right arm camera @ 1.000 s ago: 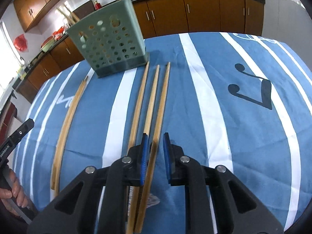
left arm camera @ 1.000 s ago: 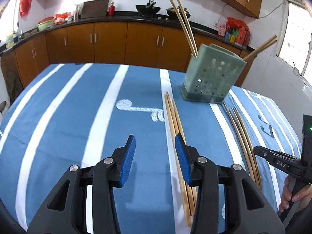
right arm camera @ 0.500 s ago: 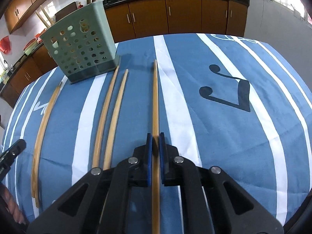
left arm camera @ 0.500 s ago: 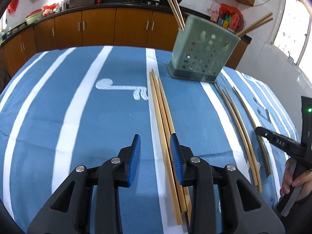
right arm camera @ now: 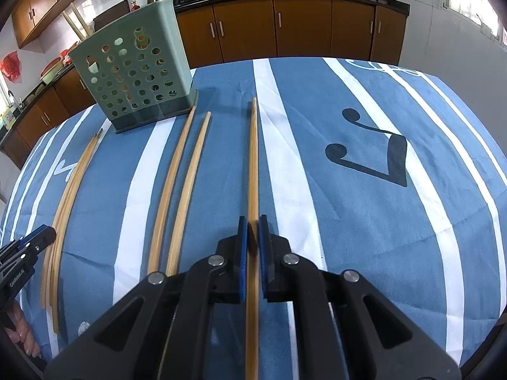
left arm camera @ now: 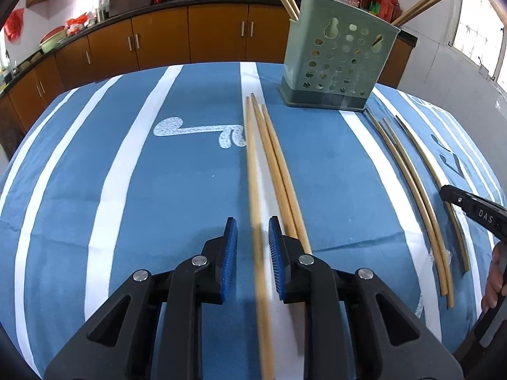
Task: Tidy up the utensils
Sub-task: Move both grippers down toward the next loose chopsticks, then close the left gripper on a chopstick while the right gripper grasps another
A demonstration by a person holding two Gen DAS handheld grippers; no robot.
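Pale bamboo, long and thin: one chopstick (left arm camera: 257, 253) runs up the middle of the left wrist view between the blue pads of the left tool (left arm camera: 253, 255), whose jaws are closing around it. A gap still shows on the left pad's side, and the stick is blurred there. Two more chopsticks (left arm camera: 279, 174) lie just to its right on the cloth, side by side, their near ends passing under the right finger.

In the right wrist view the right tool (right arm camera: 252, 247) is pressed together on a single chopstick (right arm camera: 253, 164) that runs straight up the centre of the frame. Left of it lie two loose chopsticks (right arm camera: 180, 183), near each other and apart from the held one.

That makes three chopsticks by each tool, six on the counter. The green perforated holder (left arm camera: 339, 63) stands upright at upper right of the left view, upper left of the right view, with four chopsticks leaning out of it.

The blue striped cloth (left arm camera: 158, 190) is bare to the left of the left tool and to the right of the right tool, out to the counter's edges; brown cabinets (right arm camera: 285, 28) run behind.
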